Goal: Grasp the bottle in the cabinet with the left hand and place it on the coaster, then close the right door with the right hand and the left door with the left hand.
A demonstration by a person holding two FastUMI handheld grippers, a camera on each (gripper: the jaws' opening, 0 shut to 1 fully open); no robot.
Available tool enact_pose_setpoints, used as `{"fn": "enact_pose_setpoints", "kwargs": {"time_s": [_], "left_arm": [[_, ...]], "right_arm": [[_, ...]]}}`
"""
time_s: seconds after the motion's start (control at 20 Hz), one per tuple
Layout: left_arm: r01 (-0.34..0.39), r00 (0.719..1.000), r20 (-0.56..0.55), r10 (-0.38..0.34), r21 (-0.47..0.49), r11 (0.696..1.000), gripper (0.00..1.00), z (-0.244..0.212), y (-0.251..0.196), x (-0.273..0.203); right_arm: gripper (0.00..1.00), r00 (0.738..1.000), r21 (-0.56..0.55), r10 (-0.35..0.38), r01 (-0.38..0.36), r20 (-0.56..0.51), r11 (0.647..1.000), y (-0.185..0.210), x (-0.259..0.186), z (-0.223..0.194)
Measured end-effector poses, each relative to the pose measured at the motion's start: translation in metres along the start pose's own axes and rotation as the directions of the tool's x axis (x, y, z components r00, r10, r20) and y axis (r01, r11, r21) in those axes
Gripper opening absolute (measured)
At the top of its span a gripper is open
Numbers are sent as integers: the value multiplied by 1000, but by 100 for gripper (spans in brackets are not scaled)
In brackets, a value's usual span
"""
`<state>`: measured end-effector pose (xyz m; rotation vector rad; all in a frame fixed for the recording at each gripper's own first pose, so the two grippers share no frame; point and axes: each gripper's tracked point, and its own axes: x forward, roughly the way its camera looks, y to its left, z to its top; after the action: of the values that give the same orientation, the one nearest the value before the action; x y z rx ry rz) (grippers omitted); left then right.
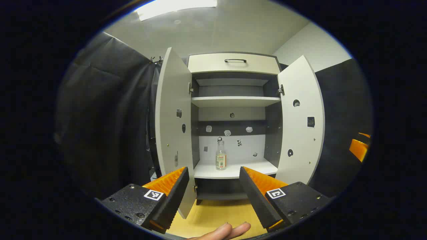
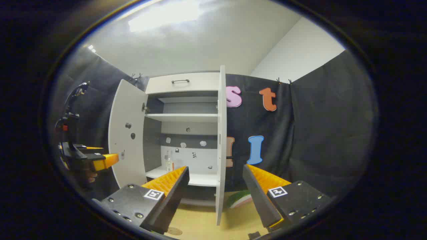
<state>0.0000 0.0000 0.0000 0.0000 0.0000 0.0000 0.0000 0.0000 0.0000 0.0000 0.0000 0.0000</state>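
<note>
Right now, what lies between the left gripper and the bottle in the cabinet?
Nothing: in the left gripper view, the open left gripper faces the bottle across the bare front of its shelf; both doors stand swung aside.

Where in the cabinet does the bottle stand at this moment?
In the left gripper view the bottle stands upright on the cabinet's lower shelf, left of centre, between the two open doors. In the right gripper view it shows near the left door.

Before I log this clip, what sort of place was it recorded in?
Probably a staged recording booth rather than a real home: black cloth walls hang around a white two-door cabinet standing open, and a single clear glass bottle sits on its lower shelf.
</note>
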Motion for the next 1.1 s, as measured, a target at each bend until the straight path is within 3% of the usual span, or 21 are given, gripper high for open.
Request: {"fn": "enact_pose_setpoints", "kwargs": {"time_s": [0.2, 0.25, 0.65, 1.1], "left_arm": [[43, 999, 11, -43, -2, 999, 96, 1, -7, 36], [52, 999, 17, -52, -1, 999, 96, 1, -7, 44], [101, 994, 41, -103, 34, 994, 96, 2, -17, 105], [135, 990, 40, -136, 12, 991, 96, 1, -30, 166]], "right_arm": [[93, 1000, 50, -11, 11, 8, 999, 5, 21, 1], [98, 1000, 56, -17, 17, 10, 998, 5, 25, 2], [98, 997, 22, -63, 62, 44, 998, 6, 49, 0], [98, 995, 3, -82, 82, 52, 997, 9, 75, 1]]}}
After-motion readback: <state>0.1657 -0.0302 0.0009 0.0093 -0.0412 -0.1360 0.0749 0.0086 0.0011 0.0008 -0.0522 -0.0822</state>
